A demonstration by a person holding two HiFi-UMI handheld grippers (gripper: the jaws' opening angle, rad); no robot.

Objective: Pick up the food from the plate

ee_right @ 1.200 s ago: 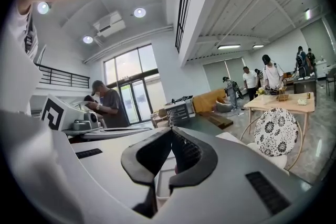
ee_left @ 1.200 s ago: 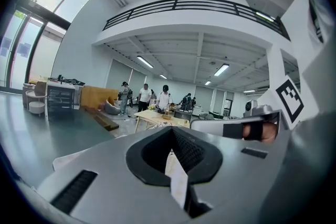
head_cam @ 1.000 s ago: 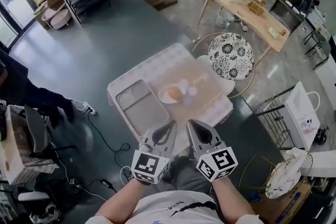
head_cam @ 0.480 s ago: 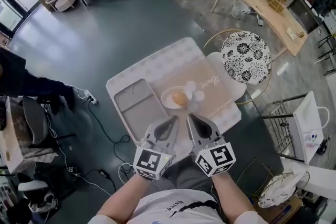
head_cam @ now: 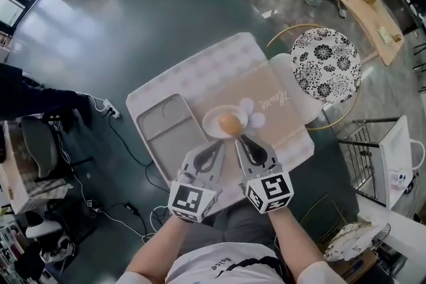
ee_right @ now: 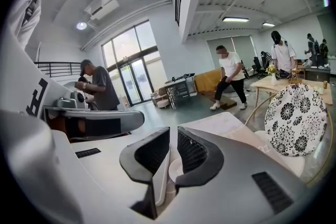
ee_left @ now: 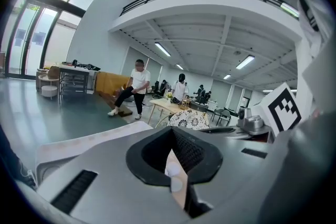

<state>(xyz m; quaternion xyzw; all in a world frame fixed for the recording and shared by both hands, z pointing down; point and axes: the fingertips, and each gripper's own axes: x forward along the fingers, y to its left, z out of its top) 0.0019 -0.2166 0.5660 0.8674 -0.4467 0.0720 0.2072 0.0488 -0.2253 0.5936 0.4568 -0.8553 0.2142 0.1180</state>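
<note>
A smooth, round orange food piece [head_cam: 230, 123] is sitting on a shallow white plate [head_cam: 211, 124] near the middle of the checked-cloth table [head_cam: 200, 70], with pale rounded pieces [head_cam: 253, 118] just beside it. A flat grey rectangular tray [head_cam: 166, 133] is lying along the left edge. Near the table's near edge, the right gripper [head_cam: 245, 140] and left gripper [head_cam: 218, 145] are hovering, ribbed jaws clenched on nothing.

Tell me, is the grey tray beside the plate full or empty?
Empty: in the head view the tray shows only bare compartments, while the orange food sits on the plate next to it.
</note>
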